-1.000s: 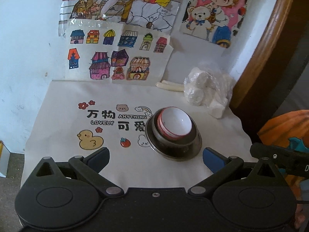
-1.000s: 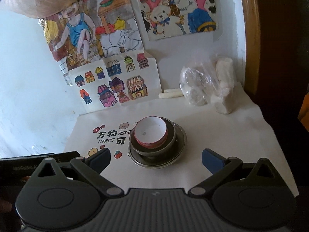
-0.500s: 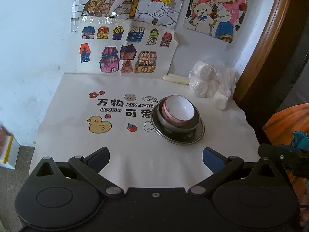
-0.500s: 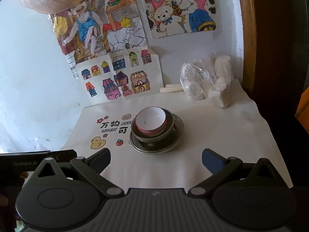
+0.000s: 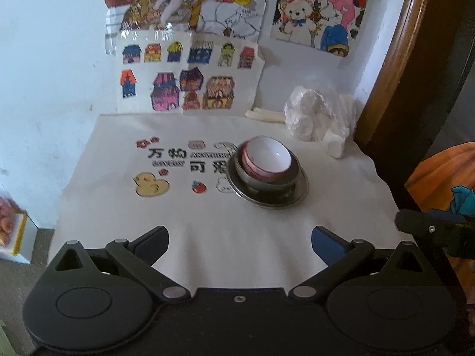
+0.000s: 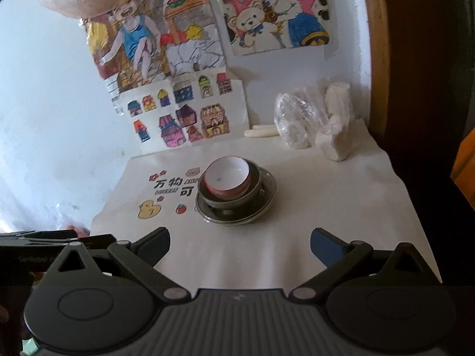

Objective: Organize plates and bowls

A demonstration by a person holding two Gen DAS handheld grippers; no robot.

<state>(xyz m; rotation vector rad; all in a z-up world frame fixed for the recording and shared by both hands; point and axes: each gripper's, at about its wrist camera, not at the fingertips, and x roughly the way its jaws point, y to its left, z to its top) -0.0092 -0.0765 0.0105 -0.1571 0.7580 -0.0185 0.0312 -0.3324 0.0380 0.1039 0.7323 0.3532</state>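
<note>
left wrist view had the left gripper [image 5: 240, 238] spread wide and empty at the bottom of the frame, its blue-padded fingers [image 5: 326, 241] over bare cloth. the stack sat above them, right of centre and well apart from both fingers: a white bowl with a red rim [image 5: 265, 158] nested in a dark bowl [image 5: 292, 175], which stood on a steel plate [image 5: 268, 198], all on the printed cloth [image 5: 207, 231]. a plastic bag [image 5: 320, 115] lay in the upper right by the wall.

right wrist view showed the right gripper [image 6: 240, 238] likewise wide open, holding nothing. the white bowl [image 6: 227, 173], dark bowl [image 6: 253, 191] and steel plate [image 6: 264, 204] sat in mid-frame, above the gap between the fingers and slightly left of its middle, touching neither.
</note>
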